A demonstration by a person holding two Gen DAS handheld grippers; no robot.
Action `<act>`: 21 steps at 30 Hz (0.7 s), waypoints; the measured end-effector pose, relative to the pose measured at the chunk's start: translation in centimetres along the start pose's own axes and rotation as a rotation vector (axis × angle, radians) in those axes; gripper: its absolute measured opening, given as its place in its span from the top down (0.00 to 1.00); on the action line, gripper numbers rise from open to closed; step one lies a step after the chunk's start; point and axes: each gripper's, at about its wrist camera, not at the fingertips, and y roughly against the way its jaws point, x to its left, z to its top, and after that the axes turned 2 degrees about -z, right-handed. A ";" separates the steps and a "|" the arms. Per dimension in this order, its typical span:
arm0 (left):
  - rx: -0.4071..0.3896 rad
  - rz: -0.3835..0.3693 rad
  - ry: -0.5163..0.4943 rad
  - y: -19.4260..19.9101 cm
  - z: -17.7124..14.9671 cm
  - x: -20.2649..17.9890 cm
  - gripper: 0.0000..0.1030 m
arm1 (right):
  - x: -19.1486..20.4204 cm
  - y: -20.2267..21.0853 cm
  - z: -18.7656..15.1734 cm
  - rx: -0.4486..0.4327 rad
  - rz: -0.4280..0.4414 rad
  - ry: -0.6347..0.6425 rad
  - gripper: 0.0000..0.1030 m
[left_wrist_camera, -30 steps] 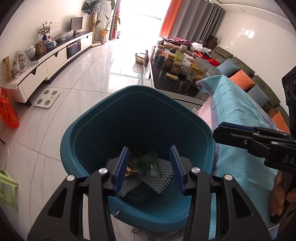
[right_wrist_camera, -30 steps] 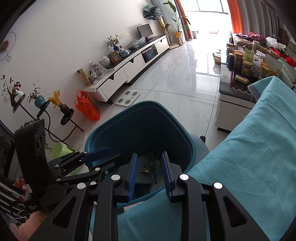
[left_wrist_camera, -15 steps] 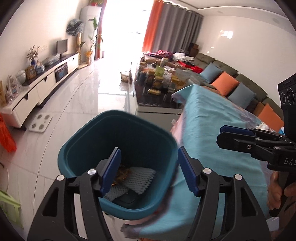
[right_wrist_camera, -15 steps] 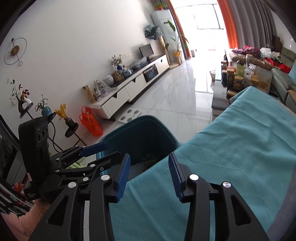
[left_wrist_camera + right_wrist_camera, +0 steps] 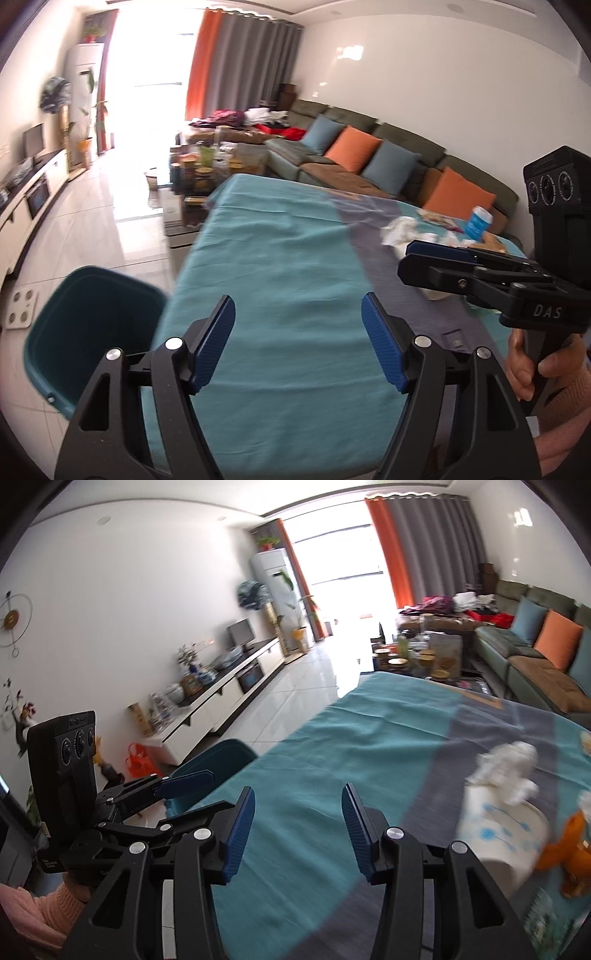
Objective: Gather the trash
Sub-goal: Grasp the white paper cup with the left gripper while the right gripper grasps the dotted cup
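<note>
White paper cup [image 5: 498, 834] tipped on its side, mouth stuffed with tissue [image 5: 506, 771], teal tabletop [image 5: 280, 258], bin [image 5: 85, 332] at its edge, left gripper [image 5: 297, 341] and right gripper [image 5: 298, 825] fingers opening, empty.

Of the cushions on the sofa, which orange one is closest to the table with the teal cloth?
The orange cushion at the sofa's near end, just behind the small blue cup. The other orange cushion sits farther back, between two blue cushions.
</note>
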 end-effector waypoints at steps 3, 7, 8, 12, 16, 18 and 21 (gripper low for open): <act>0.026 -0.071 -0.025 -1.6 0.3 -2.7 0.32 | -2.7 2.3 -0.7 -0.028 -0.065 -0.043 0.55; 0.073 -0.152 -0.052 -4.0 0.3 -6.2 0.29 | -6.0 5.7 -2.1 -0.067 -0.173 -0.107 0.54; 0.087 -0.169 -0.054 -4.6 0.4 -6.9 0.29 | -6.9 6.6 -2.6 -0.077 -0.204 -0.123 0.54; 0.147 -0.223 -0.058 -7.5 0.5 -9.2 0.26 | -10.3 9.8 -4.5 -0.109 -0.312 -0.195 0.45; 0.192 -0.273 -0.045 -10.6 1.1 -11.1 0.24 | -13.3 12.9 -6.5 -0.128 -0.402 -0.262 0.41; 0.213 -0.271 -0.037 -11.8 1.2 -12.0 0.24 | -14.9 14.2 -7.6 -0.133 -0.432 -0.302 0.40; 0.236 -0.260 -0.030 -13.3 1.4 -12.9 0.21 | -17.2 15.7 -9.3 -0.133 -0.465 -0.361 0.40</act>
